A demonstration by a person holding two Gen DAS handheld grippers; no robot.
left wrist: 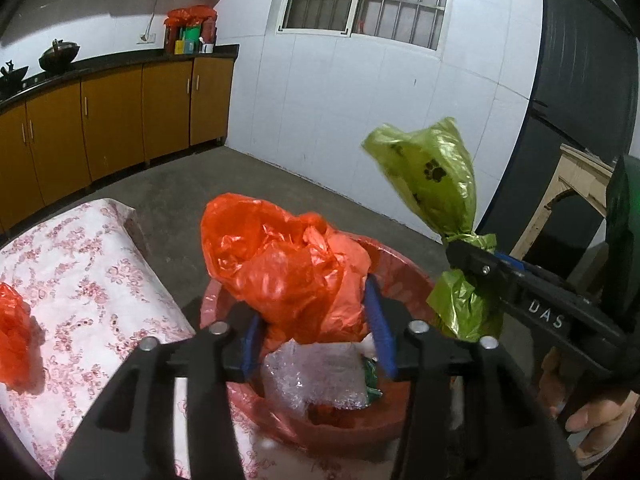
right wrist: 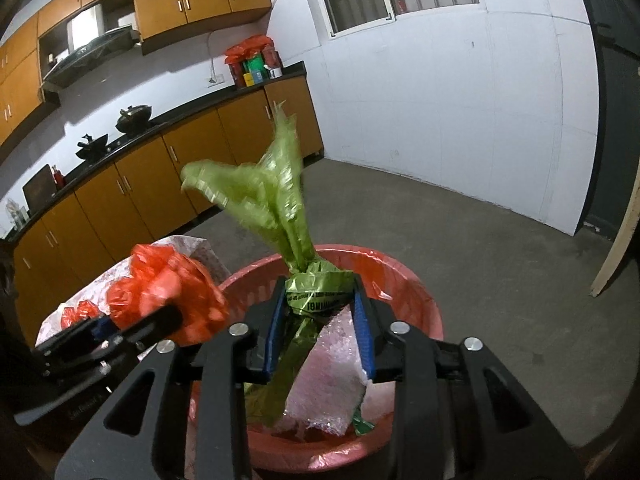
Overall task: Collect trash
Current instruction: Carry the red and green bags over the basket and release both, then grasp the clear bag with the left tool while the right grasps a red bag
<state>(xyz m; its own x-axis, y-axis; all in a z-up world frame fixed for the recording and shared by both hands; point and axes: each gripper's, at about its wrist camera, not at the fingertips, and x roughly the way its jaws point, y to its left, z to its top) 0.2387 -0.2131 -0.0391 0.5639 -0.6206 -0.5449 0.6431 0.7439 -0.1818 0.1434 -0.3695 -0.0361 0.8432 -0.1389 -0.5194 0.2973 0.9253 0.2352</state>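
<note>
Now both grippers hang over the red bin point(right wrist: 416, 280) beside the cloth-covered table point(left wrist: 80, 264). Left gripper point(left wrist: 316, 320) stands partly open, a crumpled red bag point(left wrist: 280, 256) between its blue pads. Right gripper point(right wrist: 320, 320), also partly open, pinches a knotted green bag point(right wrist: 316, 288). Bubble wrap point(right wrist: 332, 372) lies inside the bin.
</note>
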